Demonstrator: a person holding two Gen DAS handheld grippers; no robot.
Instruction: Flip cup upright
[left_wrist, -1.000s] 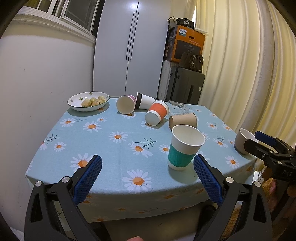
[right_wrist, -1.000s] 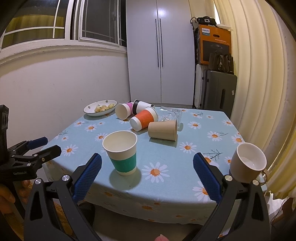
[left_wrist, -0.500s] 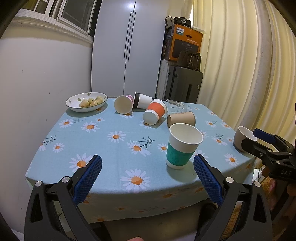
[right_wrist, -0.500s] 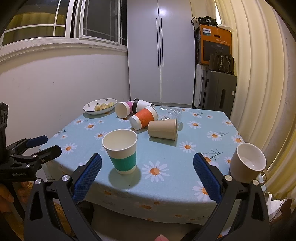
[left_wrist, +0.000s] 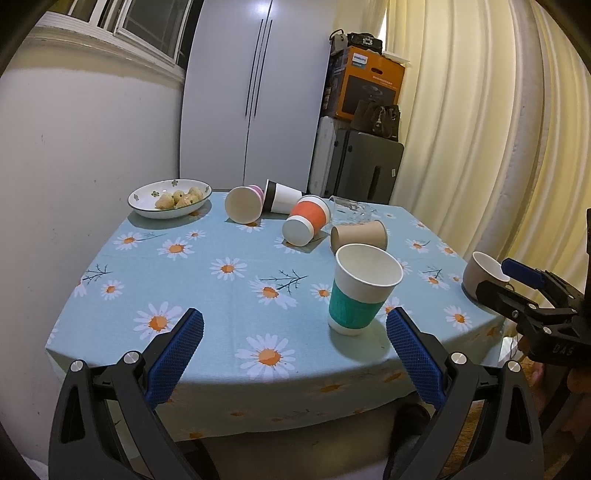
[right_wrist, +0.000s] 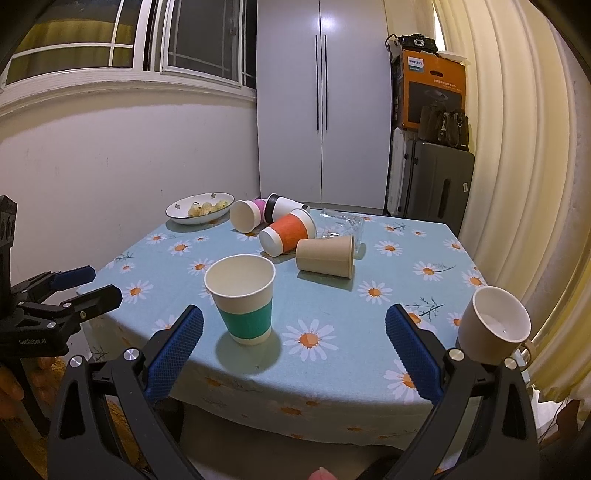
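Note:
A teal-and-white paper cup (left_wrist: 360, 291) (right_wrist: 243, 299) stands upright near the table's front edge. Behind it several cups lie on their sides: a tan cup (left_wrist: 358, 236) (right_wrist: 327, 255), an orange cup (left_wrist: 306, 225) (right_wrist: 286, 232), a pink cup (left_wrist: 243, 204) (right_wrist: 245, 220), a black-and-white cup (left_wrist: 282, 196) (right_wrist: 282, 206) and a clear glass (left_wrist: 349, 215) (right_wrist: 341, 226). My left gripper (left_wrist: 293, 350) is open and empty, held back from the table's front edge. My right gripper (right_wrist: 293, 350) is open and empty, also off the table.
A beige mug (left_wrist: 484, 275) (right_wrist: 493, 330) stands upright at the right table corner. A bowl of food (left_wrist: 169, 198) (right_wrist: 199, 208) sits at the far left. The daisy tablecloth (left_wrist: 221, 280) hangs over the edges. A cupboard, suitcase and curtain stand behind.
Both grippers have drawn back a little from the table and stay open. The cups have not moved.

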